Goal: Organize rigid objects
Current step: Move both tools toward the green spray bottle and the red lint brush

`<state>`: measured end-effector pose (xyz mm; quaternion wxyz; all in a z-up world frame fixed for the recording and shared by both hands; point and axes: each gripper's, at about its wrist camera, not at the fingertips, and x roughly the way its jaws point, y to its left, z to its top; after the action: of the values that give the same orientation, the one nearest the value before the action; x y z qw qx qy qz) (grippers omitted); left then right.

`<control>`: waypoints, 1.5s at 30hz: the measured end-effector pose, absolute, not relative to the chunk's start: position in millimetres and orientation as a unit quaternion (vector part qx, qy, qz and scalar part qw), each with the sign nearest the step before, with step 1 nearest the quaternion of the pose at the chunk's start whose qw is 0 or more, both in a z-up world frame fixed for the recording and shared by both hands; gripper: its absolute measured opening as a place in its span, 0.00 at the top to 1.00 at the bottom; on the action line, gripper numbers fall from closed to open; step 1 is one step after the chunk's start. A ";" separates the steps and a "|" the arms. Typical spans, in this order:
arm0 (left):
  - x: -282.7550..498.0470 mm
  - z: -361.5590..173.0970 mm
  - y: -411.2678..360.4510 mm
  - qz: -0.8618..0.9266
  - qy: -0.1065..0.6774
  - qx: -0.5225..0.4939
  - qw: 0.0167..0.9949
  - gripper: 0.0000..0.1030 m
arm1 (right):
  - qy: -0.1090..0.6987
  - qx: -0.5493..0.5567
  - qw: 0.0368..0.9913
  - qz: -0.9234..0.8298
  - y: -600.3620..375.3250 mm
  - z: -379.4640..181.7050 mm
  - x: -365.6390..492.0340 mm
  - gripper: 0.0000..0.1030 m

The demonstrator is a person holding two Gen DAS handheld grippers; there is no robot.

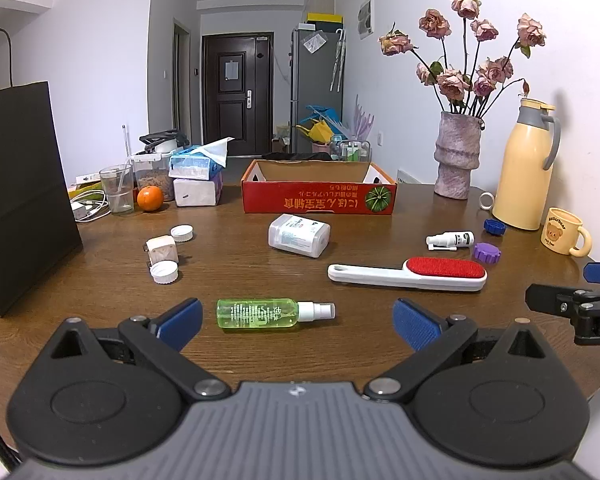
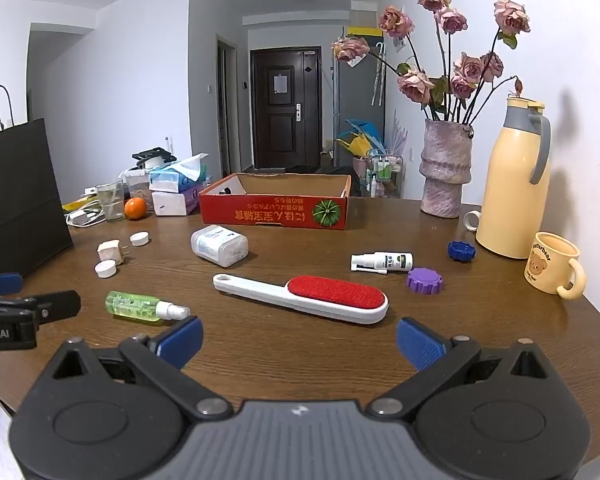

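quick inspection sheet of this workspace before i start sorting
surface: wooden table, bare near the front
job's things: green spray bottle, lint brush, white container, small spray, caps, all lying loose; red box looks empty
clutter: black bag, orange, tissues, vase, jug, mug
grippers: left hand-held gripper and right hand-held gripper open, holding nothing
cables: white charger cable by the glass
surroundings: dark door, fridge

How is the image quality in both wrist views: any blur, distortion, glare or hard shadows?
Left wrist view: sharp, strong fisheye bending, dark corners, soft sheen on the table near the green bottle. Right wrist view: same bending; the jug casts a soft shadow on the wall, the brush is crisp, and only the gripper body at the bottom looks slightly soft.
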<state>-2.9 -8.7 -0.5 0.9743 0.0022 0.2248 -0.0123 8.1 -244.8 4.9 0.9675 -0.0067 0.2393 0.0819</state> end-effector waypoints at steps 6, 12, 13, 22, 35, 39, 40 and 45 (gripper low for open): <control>-1.0 -0.6 -8.0 -0.014 0.223 0.002 0.975 0.00 | 0.238 -0.011 0.968 0.081 -244.4 5.2 7.9 0.00; -1.0 0.0 -8.0 -0.015 0.222 0.002 0.975 0.00 | 0.238 -0.012 0.968 0.081 -244.0 5.3 7.8 0.00; -0.8 0.5 -7.8 -0.015 0.222 0.002 0.975 0.00 | 0.238 -0.012 0.968 0.081 -244.0 5.3 7.9 0.00; -0.7 0.9 -8.0 -0.014 0.221 0.002 0.975 0.00 | 0.237 -0.014 0.968 0.080 -243.5 5.0 7.9 0.00; 0.1 0.3 -9.3 -0.015 0.221 0.002 0.975 0.00 | 0.240 -0.013 0.967 0.080 -245.8 4.6 11.1 0.00; 4.6 -2.2 -10.6 -0.015 0.224 0.002 0.974 0.00 | 0.243 -0.012 0.967 0.080 -246.9 3.5 14.8 0.00; 6.4 -2.8 -10.6 -0.016 0.226 0.001 0.974 0.00 | 0.243 -0.013 0.967 0.079 -245.8 3.0 16.1 0.00; 16.3 -6.3 -8.8 -0.016 0.234 -0.001 0.972 0.00 | 0.250 -0.013 0.965 0.078 -245.1 -0.3 24.7 0.00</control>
<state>16.3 -8.8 -6.3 0.9721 -0.0011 0.2339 -0.0163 24.8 -245.1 -0.3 0.9650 -0.0132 0.2497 0.0785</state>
